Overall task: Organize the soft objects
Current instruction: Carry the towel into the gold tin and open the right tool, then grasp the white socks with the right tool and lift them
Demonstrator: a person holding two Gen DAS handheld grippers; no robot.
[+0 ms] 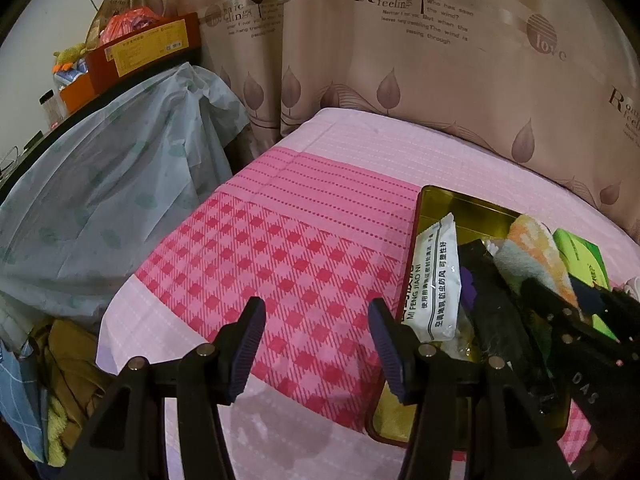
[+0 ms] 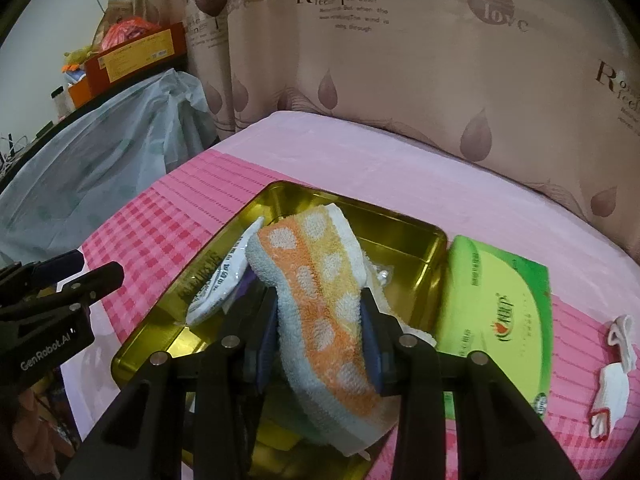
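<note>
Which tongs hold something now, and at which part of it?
The right tongs grip the folded spotted towel across its middle, over the gold tin. The left tongs are open, holding nothing.

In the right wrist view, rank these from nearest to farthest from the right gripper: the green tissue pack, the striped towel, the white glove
1. striped towel: clamped in the right gripper, over the gold tin.
2. green tissue pack: just right of the tin.
3. white glove: far right on the bedsheet.
</note>
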